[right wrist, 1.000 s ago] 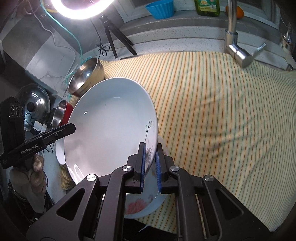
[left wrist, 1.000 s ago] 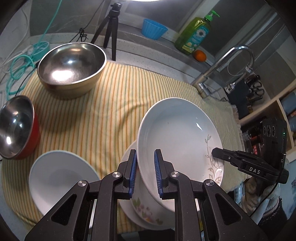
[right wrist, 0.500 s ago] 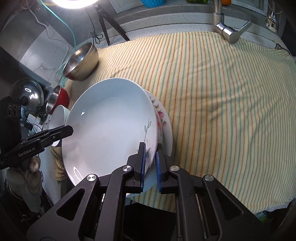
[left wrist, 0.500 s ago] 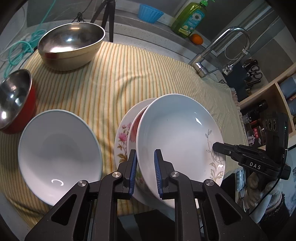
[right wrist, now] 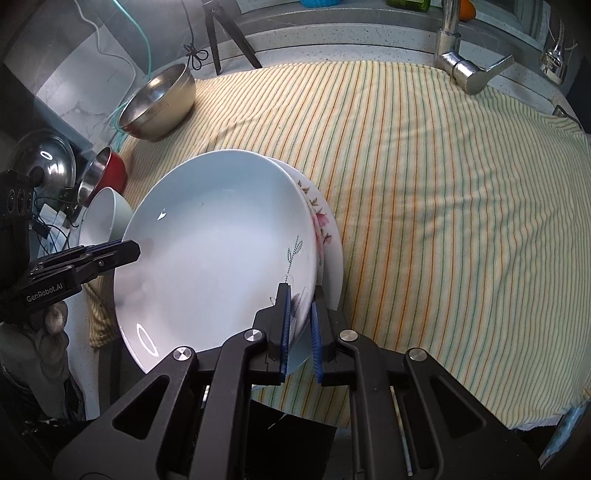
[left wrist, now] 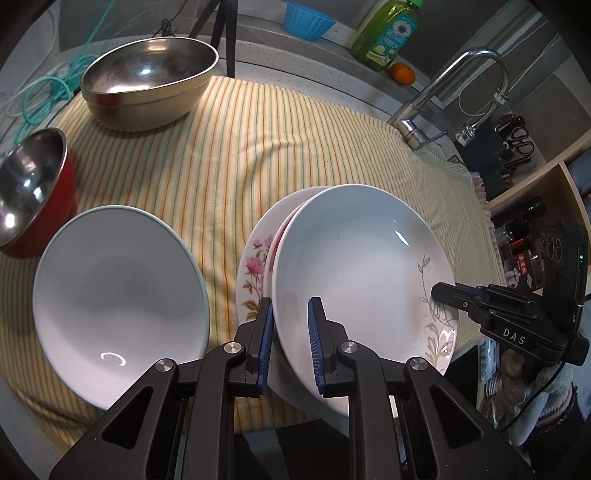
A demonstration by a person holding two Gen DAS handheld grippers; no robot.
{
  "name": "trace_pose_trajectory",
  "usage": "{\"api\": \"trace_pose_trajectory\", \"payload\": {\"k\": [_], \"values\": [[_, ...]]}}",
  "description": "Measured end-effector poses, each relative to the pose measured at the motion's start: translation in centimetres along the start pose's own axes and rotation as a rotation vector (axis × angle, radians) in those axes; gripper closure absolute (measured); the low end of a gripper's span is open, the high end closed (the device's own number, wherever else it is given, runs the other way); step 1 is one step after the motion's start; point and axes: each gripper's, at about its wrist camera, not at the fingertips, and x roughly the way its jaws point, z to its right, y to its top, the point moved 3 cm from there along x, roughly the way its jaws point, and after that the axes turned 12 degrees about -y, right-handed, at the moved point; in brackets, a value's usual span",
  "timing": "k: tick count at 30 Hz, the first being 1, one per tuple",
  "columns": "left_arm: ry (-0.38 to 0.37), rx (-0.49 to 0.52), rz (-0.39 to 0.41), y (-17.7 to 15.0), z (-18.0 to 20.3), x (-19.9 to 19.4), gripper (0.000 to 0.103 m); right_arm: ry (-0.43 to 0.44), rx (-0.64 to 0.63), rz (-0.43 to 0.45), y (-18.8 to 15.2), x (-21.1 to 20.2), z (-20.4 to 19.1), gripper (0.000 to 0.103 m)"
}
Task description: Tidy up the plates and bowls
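Note:
A white deep plate with a leaf pattern (left wrist: 362,280) (right wrist: 214,258) is held by both grippers just over a floral plate (left wrist: 255,266) (right wrist: 325,229) on the striped cloth; I cannot tell whether the two plates touch. My left gripper (left wrist: 290,310) is shut on the white plate's near rim and shows as a black arm at the left in the right wrist view (right wrist: 129,251). My right gripper (right wrist: 299,295) is shut on the opposite, patterned rim and comes in from the right in the left wrist view (left wrist: 439,291). A white bowl (left wrist: 118,306) (right wrist: 107,214) sits left of the plates.
A red bowl with a steel inside (left wrist: 33,188) and a large steel bowl (left wrist: 147,81) stand at the cloth's left and back. A tap (left wrist: 443,92), a green soap bottle (left wrist: 384,33), an orange (left wrist: 402,72) and a blue cup (left wrist: 306,22) line the back. The striped cloth (right wrist: 443,221) spreads bare to the right.
Both grippers have come down with the white plate, which now lies flatter and close over the floral plate. The grips have not changed.

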Motion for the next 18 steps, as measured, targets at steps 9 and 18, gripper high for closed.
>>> {"api": "trace_pose_trajectory", "payload": {"k": [9, 18], "values": [[0.043, 0.012, -0.009, -0.1, 0.0, 0.1, 0.086, -0.072, -0.089, 0.027, -0.2, -0.2, -1.3, 0.088], [0.064, 0.034, -0.004, 0.2, 0.4, 0.2, 0.086, -0.084, -0.095, 0.023, -0.3, 0.2, -1.1, 0.083]]}}
